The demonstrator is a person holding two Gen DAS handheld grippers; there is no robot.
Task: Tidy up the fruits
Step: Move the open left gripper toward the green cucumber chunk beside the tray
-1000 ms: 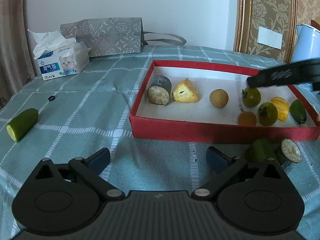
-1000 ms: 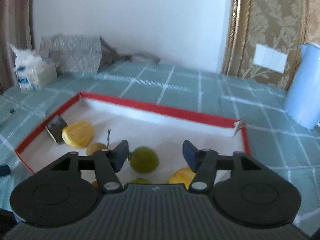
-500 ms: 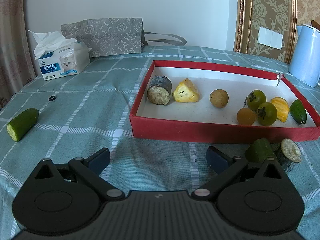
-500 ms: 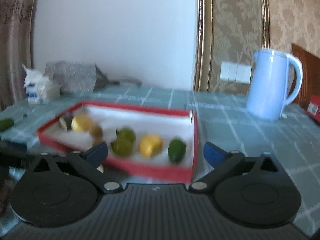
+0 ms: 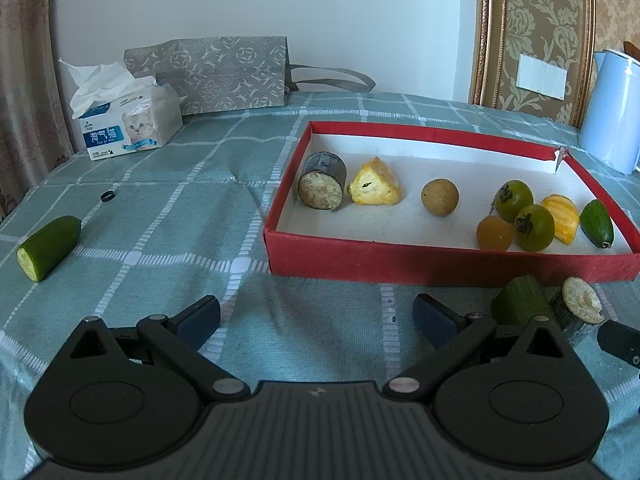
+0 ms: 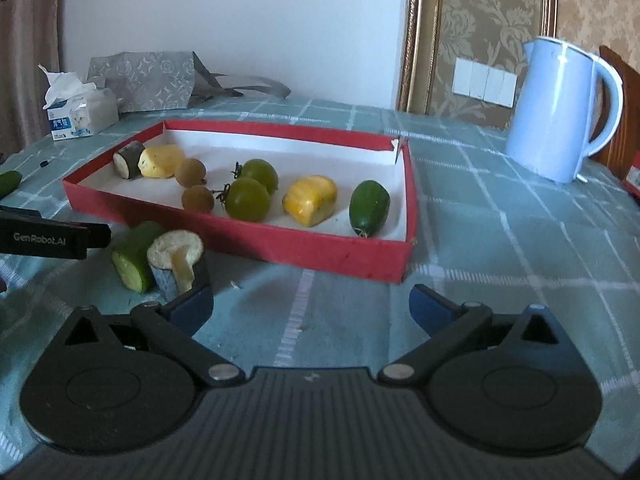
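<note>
Cucumber piece [image 5: 49, 247]: lying alone at the far left of the desk [image 5: 172, 216]
Left gripper [image 5: 316, 314]: you are holding its jaws spread over bare cloth; nothing between them
Red box [image 6: 248, 240]: sitting mid-desk, holding eight fruit pieces
Right gripper [image 6: 312, 308]: you are keeping its jaws spread wide, empty; two cut pieces [image 6: 160, 258] lying just beside its left finger, outside the box

White wall [image 5: 320, 20], gold damask panel [image 6: 480, 20] (w/ switches), checked tablecloth [image 5: 180, 208].

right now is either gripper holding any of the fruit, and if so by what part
Nothing is held. The left gripper and right gripper are both open over bare tablecloth.
</note>
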